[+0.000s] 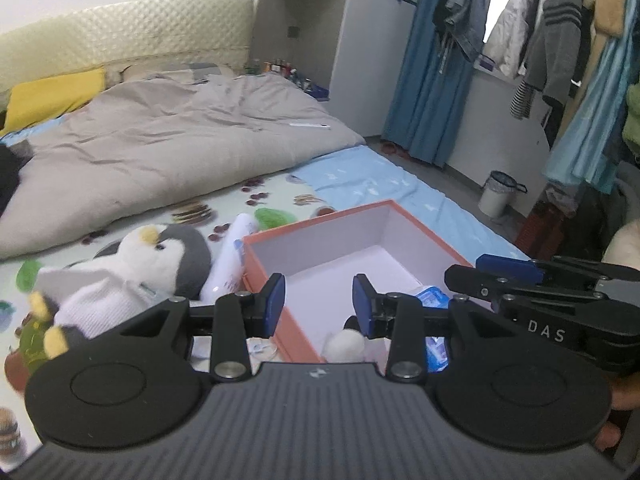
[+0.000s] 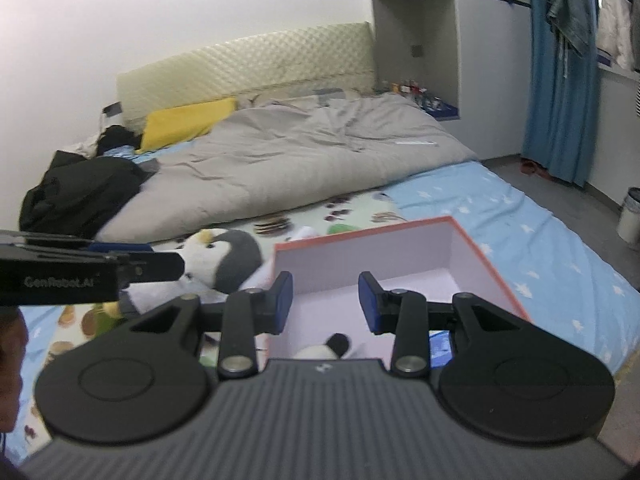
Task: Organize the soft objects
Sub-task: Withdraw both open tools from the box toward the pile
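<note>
Left gripper (image 1: pixel 319 304) and right gripper (image 2: pixel 325 303), both fingers spread and empty, above the orange box (image 1: pixel 304 336) on the bed (image 1: pixel 360 172). Penguin plush (image 1: pixel 160 260) lies beside the box's left wall; a small panda toy (image 2: pixel 328 348) sits inside.

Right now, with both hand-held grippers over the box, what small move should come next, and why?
Probably swing the left hand-held gripper left toward the penguin plush. It lies on the bed beside the orange box, outside it, while a small white plush and a blue packet already sit inside. Both grippers, including the right hand-held gripper, are open and hold nothing.
</note>
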`<state>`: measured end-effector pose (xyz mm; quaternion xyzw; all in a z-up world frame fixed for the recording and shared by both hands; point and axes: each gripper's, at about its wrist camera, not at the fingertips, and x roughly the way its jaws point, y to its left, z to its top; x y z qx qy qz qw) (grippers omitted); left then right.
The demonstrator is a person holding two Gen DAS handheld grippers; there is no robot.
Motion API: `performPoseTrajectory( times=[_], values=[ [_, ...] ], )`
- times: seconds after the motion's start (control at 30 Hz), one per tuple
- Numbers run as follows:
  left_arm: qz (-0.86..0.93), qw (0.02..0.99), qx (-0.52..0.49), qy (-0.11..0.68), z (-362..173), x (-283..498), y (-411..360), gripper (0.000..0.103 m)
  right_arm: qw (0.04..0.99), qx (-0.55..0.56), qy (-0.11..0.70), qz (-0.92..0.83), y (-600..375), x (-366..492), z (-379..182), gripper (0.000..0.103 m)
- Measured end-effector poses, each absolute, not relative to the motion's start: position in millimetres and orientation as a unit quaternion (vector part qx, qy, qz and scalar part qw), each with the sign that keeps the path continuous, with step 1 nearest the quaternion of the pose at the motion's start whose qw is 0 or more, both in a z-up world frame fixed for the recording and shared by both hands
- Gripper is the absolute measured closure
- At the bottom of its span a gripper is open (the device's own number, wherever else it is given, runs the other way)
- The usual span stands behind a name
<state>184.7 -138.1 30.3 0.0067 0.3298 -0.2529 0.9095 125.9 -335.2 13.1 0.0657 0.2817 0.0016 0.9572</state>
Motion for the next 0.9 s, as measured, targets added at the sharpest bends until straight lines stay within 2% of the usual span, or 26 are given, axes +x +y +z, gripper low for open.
performPoseTrajectory(
  times=[0.17, 0.53, 0.9],
  values=[
    [-0.232, 0.915, -0.035, 0.329, 29.4, 165.2, -101.2, 0.06, 0.957, 0.074, 0.28, 0.029, -312.0, 121.8, 15.8, 0.064],
    [-0.163, 0.927, -0.057, 0.332, 12.6, 141.6, -33.1, 0.06, 0.954, 0.072, 0.285, 0.067, -265.3, 113.9, 6.9, 0.064],
    [-0.109, 0.931, -0.053, 0.345, -19.4, 111.4, 0.1, 0.06, 0.938, 0.062, 0.323, 0.112, -226.9, 96.1, -31.1, 0.064]
  ],
)
